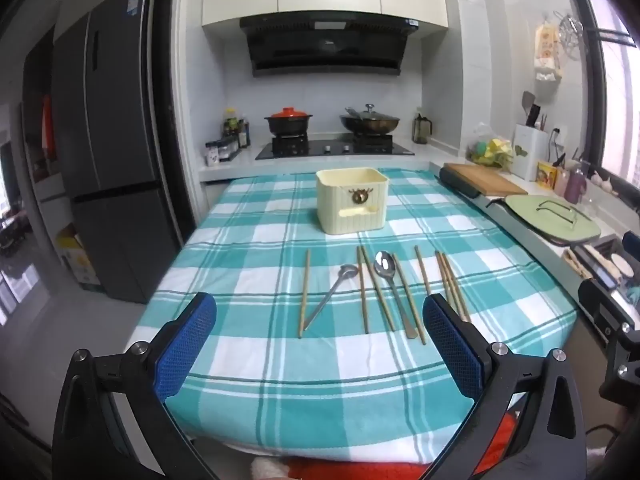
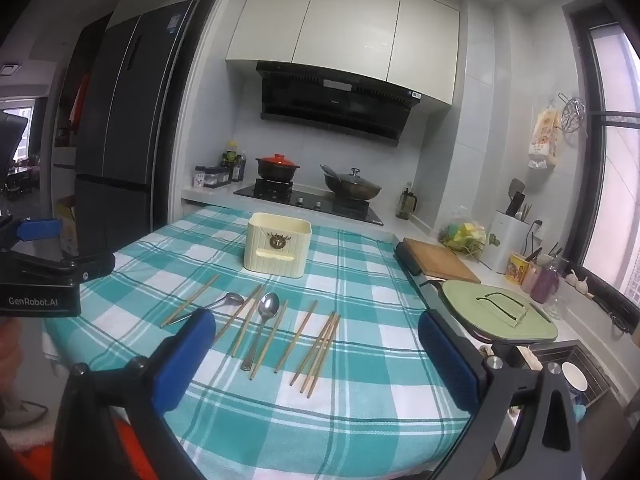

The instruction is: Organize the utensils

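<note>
Hovering over the near table (image 1: pixel 240 380) edge, both the left hand-held gripper (image 1: pixel 320 344) and right hand-held gripper (image 2: pixel 316 356) gape, released. Beyond lie chopsticks (image 1: pixel 362 290) and spoons (image 1: pixel 386 270); farther, the cream box (image 1: pixel 352 206).

Spoon handle (image 2: pixel 188 317) end hidden behind blue pad (image 2: pixel 188 356)

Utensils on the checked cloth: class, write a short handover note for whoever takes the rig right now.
Left gripper: open, empty. Right gripper: open, empty. Both hover above the near edge of the table.
Two spoons, one and another, and the wooden chopsticks lie loose on the cloth, in front of the cream holder.
Done: nothing visible.
Left: all utensils, presumably into the holder.
</note>
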